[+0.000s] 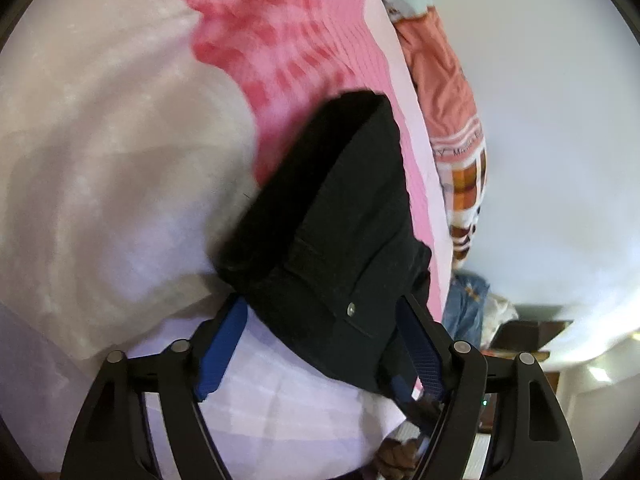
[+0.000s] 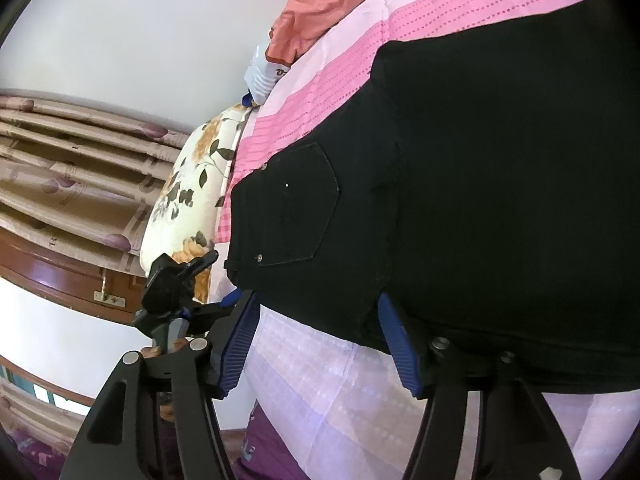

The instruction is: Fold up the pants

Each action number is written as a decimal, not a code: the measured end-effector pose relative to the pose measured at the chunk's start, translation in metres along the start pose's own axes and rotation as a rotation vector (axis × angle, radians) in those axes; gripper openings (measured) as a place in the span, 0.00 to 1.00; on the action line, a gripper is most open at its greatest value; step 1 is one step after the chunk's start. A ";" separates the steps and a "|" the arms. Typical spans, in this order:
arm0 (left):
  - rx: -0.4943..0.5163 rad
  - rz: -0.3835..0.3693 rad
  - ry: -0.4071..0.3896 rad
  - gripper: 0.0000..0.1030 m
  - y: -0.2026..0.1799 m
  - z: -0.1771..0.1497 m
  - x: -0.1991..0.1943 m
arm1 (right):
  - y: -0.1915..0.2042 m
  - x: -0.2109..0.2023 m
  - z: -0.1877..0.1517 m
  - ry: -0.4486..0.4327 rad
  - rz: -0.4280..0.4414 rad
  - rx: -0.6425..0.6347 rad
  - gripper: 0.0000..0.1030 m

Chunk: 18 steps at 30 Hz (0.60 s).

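Folded black pants [image 1: 332, 216] lie on a bed with a pink and white sheet [image 1: 280, 40]. My left gripper [image 1: 322, 308] is open. The waist corner with a metal rivet sits between its blue pads [image 1: 222, 348], covers the right pad's tip, and leaves bare sheet beside the left pad. In the right wrist view the pants [image 2: 480, 180] fill the right half, with a back pocket facing up. My right gripper [image 2: 316, 300] is open at their near edge, and pale sheet [image 2: 320, 380] shows between its pads [image 2: 236, 344]. The left gripper [image 2: 176, 292] appears just to the left, held by a hand.
An orange quilt [image 2: 316, 8] and a floral pillow [image 2: 192, 184] lie along the bed's far side by a white wall. Patterned curtains [image 2: 60, 168] hang at the left. Beyond the bed's edge are a blue denim heap [image 1: 466, 308] and a cardboard box [image 1: 528, 332].
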<state>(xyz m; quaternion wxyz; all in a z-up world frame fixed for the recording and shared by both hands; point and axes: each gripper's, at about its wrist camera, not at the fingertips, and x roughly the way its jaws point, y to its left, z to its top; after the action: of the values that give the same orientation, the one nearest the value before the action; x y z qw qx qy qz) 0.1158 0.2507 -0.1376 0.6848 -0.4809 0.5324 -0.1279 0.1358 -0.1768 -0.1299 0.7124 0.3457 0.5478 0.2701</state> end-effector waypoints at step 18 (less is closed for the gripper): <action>0.072 -0.086 -0.082 0.74 -0.001 -0.002 -0.006 | -0.002 0.001 -0.002 -0.004 0.015 0.032 0.62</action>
<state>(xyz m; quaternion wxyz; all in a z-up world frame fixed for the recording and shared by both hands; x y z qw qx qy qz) 0.1119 0.2529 -0.1336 0.7168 -0.4832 0.4778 -0.1563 0.1339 -0.1770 -0.1322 0.7058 0.3617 0.5479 0.2661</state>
